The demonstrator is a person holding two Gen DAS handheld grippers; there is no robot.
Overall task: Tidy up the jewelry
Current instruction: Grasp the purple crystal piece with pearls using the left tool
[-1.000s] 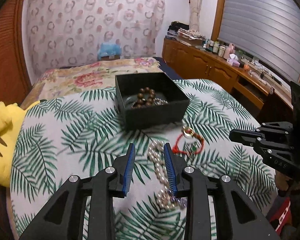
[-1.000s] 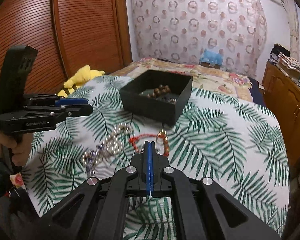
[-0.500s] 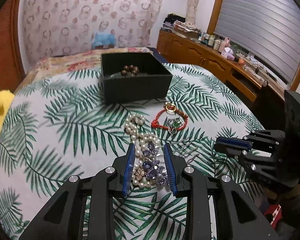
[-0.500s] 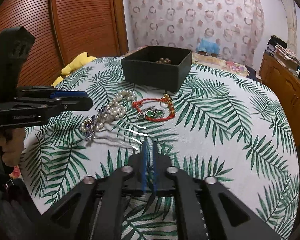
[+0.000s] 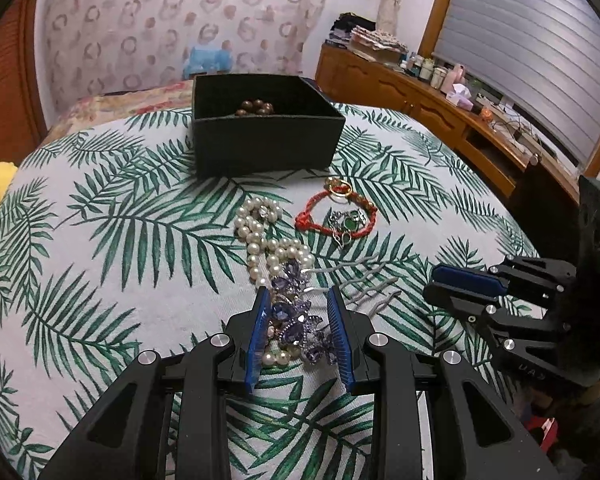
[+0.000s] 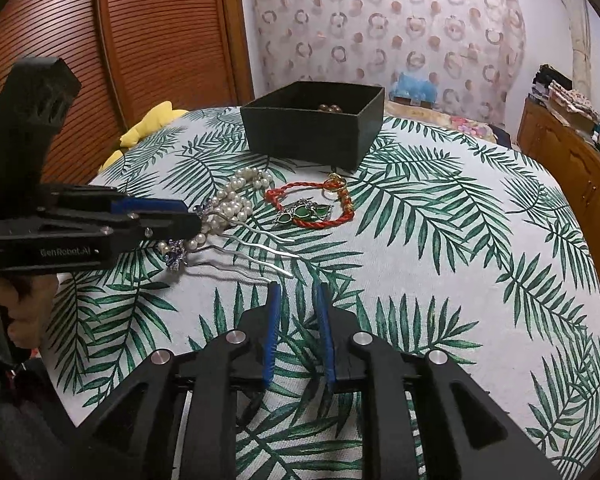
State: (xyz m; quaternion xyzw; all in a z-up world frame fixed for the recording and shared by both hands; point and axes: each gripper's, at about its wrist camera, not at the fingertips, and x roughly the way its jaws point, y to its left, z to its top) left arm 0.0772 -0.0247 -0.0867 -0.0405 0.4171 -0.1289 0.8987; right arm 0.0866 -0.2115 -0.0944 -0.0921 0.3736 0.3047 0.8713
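A black box with a brown bead bracelet inside stands at the far side of the leaf-print tablecloth. In front of it lie a pearl necklace, a red cord bracelet around green-stone pieces, and a silver hair comb. The comb's purple-jewelled head sits between the jaws of my left gripper, which is open and low over it. My right gripper is open over bare cloth, just short of the comb's prongs.
A yellow plush toy lies past the table's left edge. Brown slatted wardrobe doors stand behind it. A wooden sideboard with bottles and clutter runs along the right. A person's hand holds the left gripper's handle.
Both grippers have sunk toward the table. The left jaws, first over the pearls, now straddle the comb's jewelled head. The right jaws have gone from shut to open.
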